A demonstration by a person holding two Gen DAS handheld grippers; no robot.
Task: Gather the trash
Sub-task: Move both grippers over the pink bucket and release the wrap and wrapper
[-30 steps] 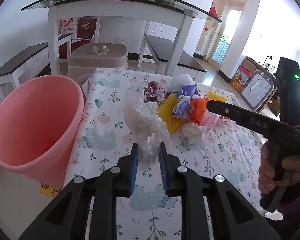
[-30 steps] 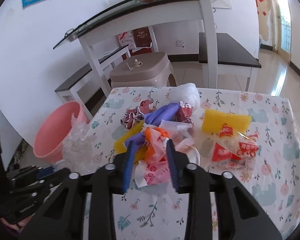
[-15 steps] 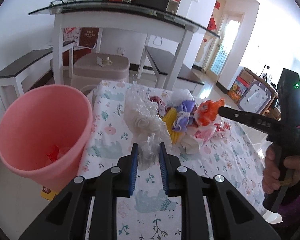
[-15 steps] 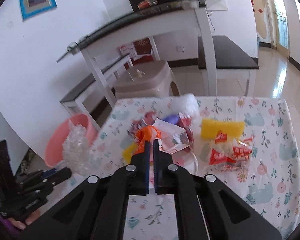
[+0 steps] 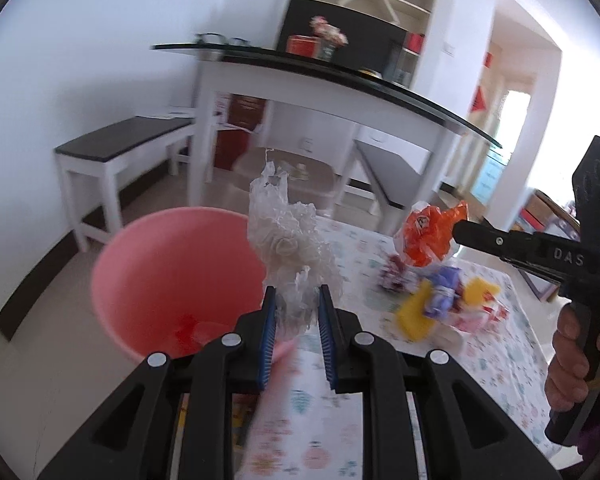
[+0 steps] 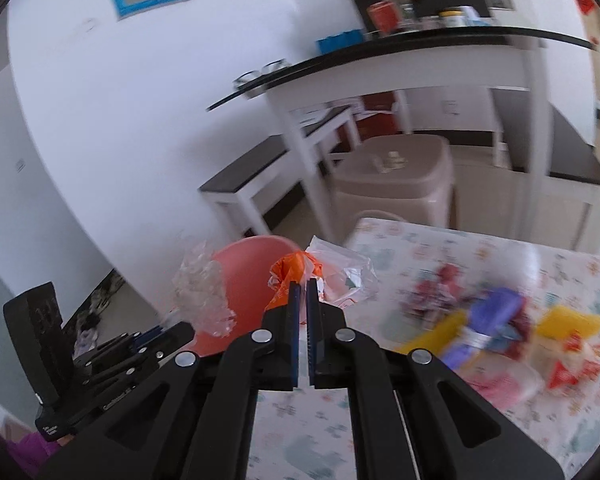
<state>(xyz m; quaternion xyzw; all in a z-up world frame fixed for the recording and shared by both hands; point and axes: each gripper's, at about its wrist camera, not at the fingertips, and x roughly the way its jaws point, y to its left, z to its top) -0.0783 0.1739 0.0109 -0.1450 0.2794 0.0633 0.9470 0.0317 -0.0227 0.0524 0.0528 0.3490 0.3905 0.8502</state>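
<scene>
My left gripper [image 5: 297, 300] is shut on a crumpled clear plastic wrap [image 5: 288, 248], held in the air just right of the pink bin [image 5: 172, 276]. My right gripper [image 6: 303, 286] is shut on an orange and clear plastic wrapper [image 6: 300, 268], lifted off the table; from the left wrist view that wrapper [image 5: 430, 236] hangs at the tip of the right gripper [image 5: 458, 230]. In the right wrist view the clear wrap [image 6: 204, 296] shows at the left, in front of the bin [image 6: 252, 276]. A pile of trash [image 5: 444, 304] lies on the floral tablecloth [image 5: 500, 360].
The pink bin stands on the floor at the table's left edge, with red scraps inside. A beige plastic stool [image 6: 396, 180], a white bench [image 5: 124, 152] and a white glass-topped table [image 5: 320, 88] stand behind. A hand [image 5: 580, 356] holds the right gripper's handle.
Both grippers rose and swung left toward the bin. The right gripper closed on the orange wrapper and lifted it from the pile. The left kept its hold on the clear wrap.
</scene>
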